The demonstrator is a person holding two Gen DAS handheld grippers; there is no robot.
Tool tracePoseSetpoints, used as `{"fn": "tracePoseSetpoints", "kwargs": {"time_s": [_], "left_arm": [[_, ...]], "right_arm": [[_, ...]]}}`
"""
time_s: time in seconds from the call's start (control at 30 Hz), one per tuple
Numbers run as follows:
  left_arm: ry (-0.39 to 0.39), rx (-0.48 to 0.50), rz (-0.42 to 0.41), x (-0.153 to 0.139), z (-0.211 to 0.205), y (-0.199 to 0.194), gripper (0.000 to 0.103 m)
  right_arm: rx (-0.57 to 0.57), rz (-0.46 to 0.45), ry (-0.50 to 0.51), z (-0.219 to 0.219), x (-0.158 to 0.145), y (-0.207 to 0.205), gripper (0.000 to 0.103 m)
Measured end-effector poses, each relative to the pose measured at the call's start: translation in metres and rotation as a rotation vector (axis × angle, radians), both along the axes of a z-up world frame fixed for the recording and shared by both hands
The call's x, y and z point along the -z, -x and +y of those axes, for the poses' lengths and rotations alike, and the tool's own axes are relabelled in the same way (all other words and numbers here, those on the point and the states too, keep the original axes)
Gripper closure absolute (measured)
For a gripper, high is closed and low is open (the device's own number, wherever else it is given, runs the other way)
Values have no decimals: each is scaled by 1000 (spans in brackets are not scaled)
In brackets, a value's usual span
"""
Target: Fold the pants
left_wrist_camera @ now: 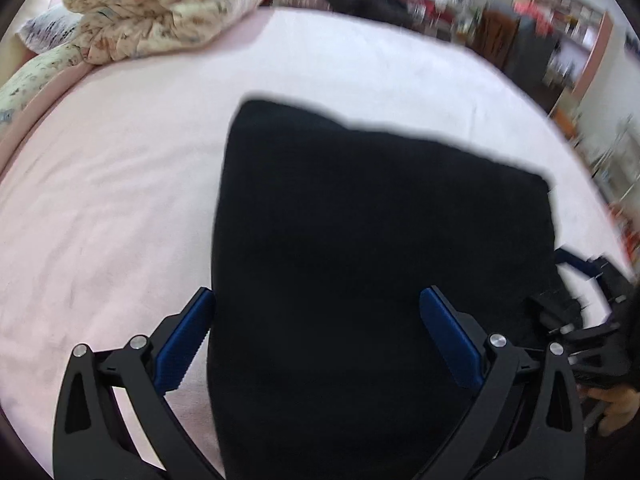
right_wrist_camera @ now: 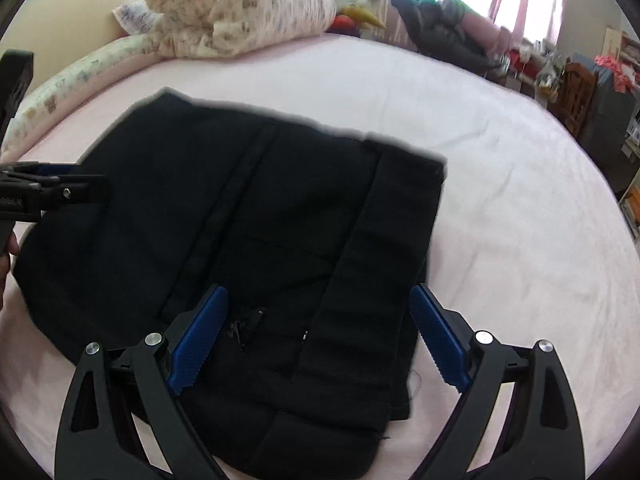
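Observation:
Black pants (left_wrist_camera: 380, 260) lie folded into a compact rectangle on the pink bed sheet (left_wrist_camera: 120, 200). In the right wrist view the pants (right_wrist_camera: 248, 240) show the waistband (right_wrist_camera: 384, 260) on the right side. My left gripper (left_wrist_camera: 318, 300) is open and empty, hovering over the near part of the pants. My right gripper (right_wrist_camera: 318, 296) is open and empty above the near waistband end. The left gripper also shows at the left edge of the right wrist view (right_wrist_camera: 60, 192), over the pants' left side. The right gripper shows at the right edge of the left wrist view (left_wrist_camera: 580, 320).
A rolled floral quilt (right_wrist_camera: 240, 8) and a long pillow (right_wrist_camera: 80, 68) lie at the head of the bed. Dark clothes (right_wrist_camera: 440, 28) are heaped at the far edge by the window. Shelves and a wooden chair (right_wrist_camera: 576, 88) stand to the right beyond the bed.

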State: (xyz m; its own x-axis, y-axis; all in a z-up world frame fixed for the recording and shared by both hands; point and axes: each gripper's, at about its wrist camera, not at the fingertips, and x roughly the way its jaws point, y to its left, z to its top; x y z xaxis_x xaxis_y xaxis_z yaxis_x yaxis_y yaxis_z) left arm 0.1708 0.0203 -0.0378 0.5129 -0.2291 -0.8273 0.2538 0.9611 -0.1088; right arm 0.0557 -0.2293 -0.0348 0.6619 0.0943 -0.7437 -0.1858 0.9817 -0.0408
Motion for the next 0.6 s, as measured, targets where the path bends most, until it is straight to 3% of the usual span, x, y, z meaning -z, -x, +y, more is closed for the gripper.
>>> {"fn": "tracePoseSetpoints", "kwargs": {"time_s": [0.07, 0.2, 0.3, 0.37, 0.47, 0.6], "left_arm": [[18, 2, -5, 5, 2, 1, 2], [158, -25, 16, -9, 28, -3, 2], [300, -39, 58, -19, 62, -13, 2], [373, -31, 119, -15, 74, -21, 2], [490, -24, 239, 0, 93, -30, 2], [508, -25, 299, 17, 100, -41, 2]], "right_arm": [[15, 30, -60, -7, 2, -4, 8], [18, 21, -158, -25, -16, -5, 8], [8, 48, -404, -63, -34, -9, 2], [9, 144, -641, -98, -28, -21, 2], [8, 282, -855, -126, -8, -40, 2], [53, 349, -860, -136, 16, -56, 2]]}}
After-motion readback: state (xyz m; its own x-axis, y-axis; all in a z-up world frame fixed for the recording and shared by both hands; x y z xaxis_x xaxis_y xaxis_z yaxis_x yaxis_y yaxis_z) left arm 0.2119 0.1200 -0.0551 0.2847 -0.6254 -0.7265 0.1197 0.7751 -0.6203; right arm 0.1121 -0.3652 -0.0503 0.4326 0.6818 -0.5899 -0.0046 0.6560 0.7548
